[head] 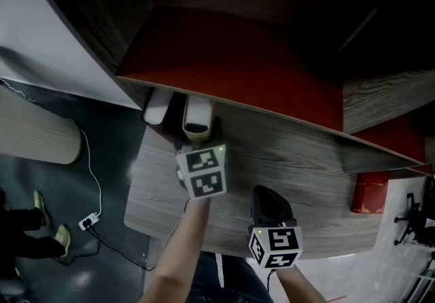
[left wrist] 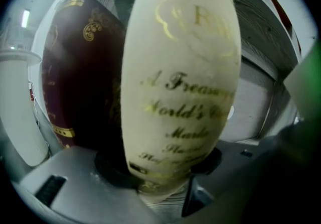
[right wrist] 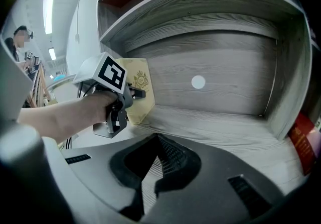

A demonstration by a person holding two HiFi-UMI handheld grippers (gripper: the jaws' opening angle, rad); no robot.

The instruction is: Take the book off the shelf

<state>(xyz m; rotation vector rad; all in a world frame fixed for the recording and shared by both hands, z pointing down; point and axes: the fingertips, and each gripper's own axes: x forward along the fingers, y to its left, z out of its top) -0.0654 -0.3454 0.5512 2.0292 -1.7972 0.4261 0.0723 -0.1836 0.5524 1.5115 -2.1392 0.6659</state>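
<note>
Grey shelf (right wrist: 215, 117) holds the cream book (left wrist: 180, 82) our left tool (left wrist: 165, 178) pinches low; it could tip, toppling the maroon book (left wrist: 80, 77); right tool (right wrist: 156, 140) pressed together.

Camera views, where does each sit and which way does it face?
Head view: on the person's head, looking steeply down at the shelf; left gripper, right gripper, forearms show.
Left gripper view: on the left gripper, facing the cream book its jaws clamp; only jaws show.
Right gripper view: on the right gripper, facing the shelf bay; own jaws, left forearm show.
All three share the cream book.
</note>
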